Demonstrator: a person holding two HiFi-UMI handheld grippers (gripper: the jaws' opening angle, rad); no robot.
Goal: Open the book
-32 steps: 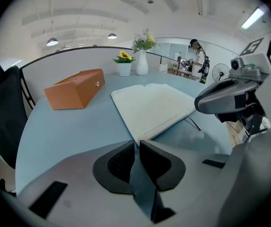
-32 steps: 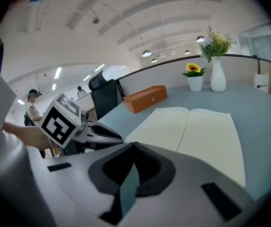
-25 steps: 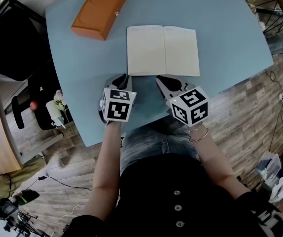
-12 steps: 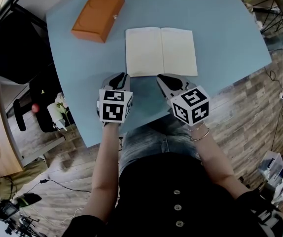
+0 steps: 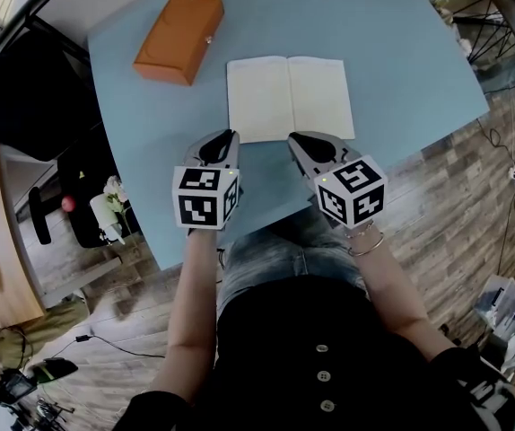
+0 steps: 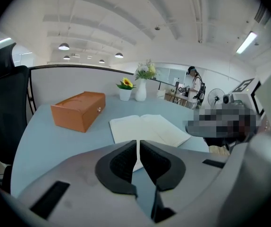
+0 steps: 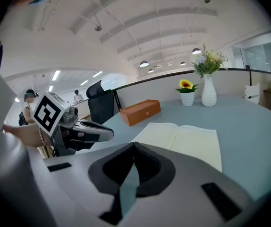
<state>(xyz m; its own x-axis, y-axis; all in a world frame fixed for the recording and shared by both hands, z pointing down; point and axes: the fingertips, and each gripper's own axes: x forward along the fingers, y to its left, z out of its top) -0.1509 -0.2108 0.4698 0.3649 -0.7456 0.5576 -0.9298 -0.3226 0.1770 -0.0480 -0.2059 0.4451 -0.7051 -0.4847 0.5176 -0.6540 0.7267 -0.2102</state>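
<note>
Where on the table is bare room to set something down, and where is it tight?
Widest bare patch: table between the book and its right edge. Another left of the book, nearward of the orange box. Tight: the near edge, where left gripper and right gripper hang before the book.

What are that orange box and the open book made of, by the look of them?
Orange box: probably leather or leatherette over a stiff shell, though it could be wood; matte tan, crisp edges, a small pale stud on its side. Book: paper, plain cream matte pages lying open flat; its cover is hidden.
</note>
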